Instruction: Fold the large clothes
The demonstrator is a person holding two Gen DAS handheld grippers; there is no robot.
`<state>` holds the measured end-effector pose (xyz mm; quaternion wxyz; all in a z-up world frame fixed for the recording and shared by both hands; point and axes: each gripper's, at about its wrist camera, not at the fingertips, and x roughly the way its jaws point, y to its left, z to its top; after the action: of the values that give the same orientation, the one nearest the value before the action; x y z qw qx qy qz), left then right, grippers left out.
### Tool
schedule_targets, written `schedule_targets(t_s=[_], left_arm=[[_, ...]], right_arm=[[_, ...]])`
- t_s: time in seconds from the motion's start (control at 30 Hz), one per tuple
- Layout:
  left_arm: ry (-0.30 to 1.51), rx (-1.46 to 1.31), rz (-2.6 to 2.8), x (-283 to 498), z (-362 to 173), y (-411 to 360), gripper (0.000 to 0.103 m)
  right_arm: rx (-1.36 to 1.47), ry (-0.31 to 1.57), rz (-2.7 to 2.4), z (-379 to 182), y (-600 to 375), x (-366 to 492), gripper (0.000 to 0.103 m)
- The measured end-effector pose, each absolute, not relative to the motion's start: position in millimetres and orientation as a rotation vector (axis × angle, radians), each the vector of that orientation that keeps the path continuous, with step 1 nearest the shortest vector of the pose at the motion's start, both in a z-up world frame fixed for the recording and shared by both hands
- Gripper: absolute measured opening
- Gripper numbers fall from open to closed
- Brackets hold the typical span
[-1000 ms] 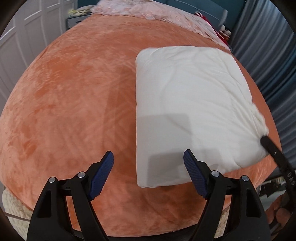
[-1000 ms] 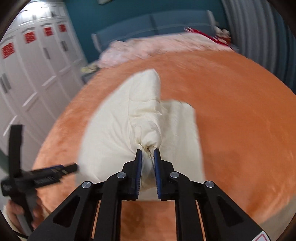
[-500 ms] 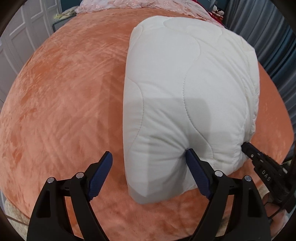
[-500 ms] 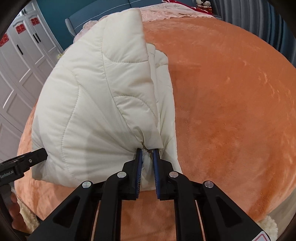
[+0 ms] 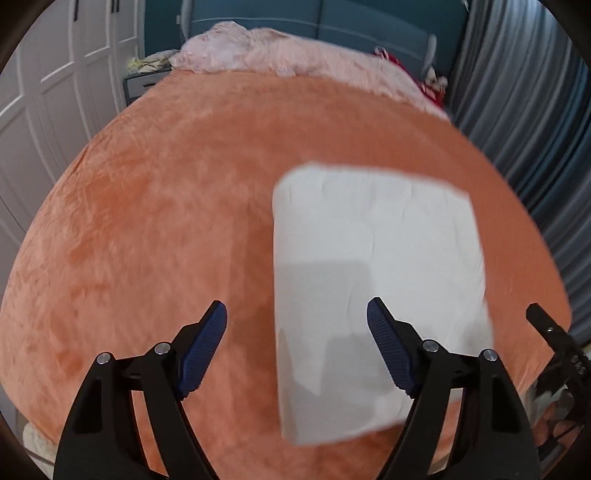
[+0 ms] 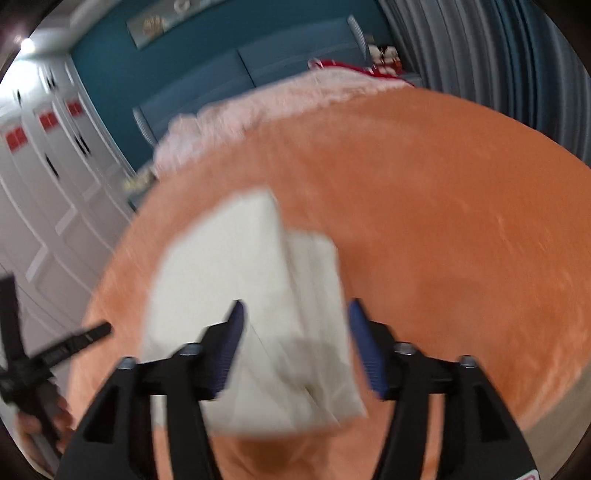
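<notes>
Motion blur, folded white garment (image 5: 376,280) seams indistinct

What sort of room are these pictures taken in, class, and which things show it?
Most likely a bedroom: a bed with an orange plush cover, a padded blue headboard behind it, and white wardrobe doors alongside.
</notes>
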<state>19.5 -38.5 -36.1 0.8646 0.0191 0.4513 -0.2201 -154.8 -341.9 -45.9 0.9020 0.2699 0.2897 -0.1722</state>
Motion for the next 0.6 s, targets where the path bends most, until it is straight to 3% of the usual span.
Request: schedule_targets(t_s=[0.13, 0.27, 0.3, 0.37, 0.5, 0.6], left_arm=[[0.961, -0.021, -0.452, 52.0, -26.1, -49.4, 0.076], [1.019, -0.093, -0.455, 72.8, -36.8, -64.0, 0.076], [1.037, -0.105, -0.454, 78.9, -39.8, -65.8, 0.076], [1.064, -0.122, -0.457, 84.5, -46.2, -71.8, 0.076], [1.052, -0.113, -0.476, 85.4, -50.7, -85.5, 0.075], [1.079, -0.092, -0.491, 90.0, -66.2, -104.6, 0.075]], right_arm=[[0.586, 0.602, -0.325, -36.3, -354.0, -103.3, 0.069], [0.649, 0.712, -0.311, -65.0, -361.0, -52.0, 0.068], [0.66, 0.744, -0.291, -75.6, -359.6, -43.7, 0.042], [0.641, 0.763, -0.26, -84.6, -355.7, -38.7, 0.011], [0.572, 0.611, -0.343, -57.1, -365.4, -65.0, 0.007], [0.506, 0.687, -0.421, -77.5, -376.9, -54.1, 0.007]])
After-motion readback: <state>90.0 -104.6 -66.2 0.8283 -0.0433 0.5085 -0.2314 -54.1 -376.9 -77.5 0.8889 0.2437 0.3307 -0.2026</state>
